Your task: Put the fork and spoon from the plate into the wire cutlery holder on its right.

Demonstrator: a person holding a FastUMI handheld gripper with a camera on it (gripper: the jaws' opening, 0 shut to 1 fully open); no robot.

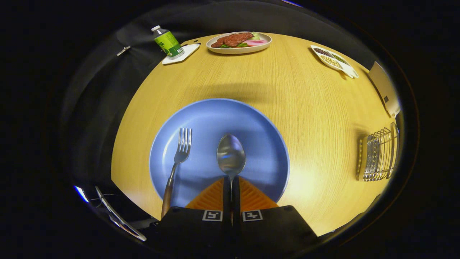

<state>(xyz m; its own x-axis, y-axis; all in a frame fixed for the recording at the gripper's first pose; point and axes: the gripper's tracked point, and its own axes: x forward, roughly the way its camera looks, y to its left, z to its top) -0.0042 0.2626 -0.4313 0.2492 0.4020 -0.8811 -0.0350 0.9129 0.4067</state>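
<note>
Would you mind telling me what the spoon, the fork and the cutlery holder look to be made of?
Spoon: polished metal, its bowl mirroring light; the tongs are shut on its handle. Fork: shiny metal tines and neck, with a brown, seemingly wooden handle. Wire cutlery holder: thin bright metal wires, probably chromed or stainless. Blue plate: matte, likely ceramic or melamine.

Tongs [231,183] pressed together, clamped on spoon [231,155] handle

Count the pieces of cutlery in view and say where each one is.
2. The fork lies on the blue plate, beside the tongs. The spoon is over the plate, its handle clamped between the shut tongs. The wire holder may hide more.
</note>
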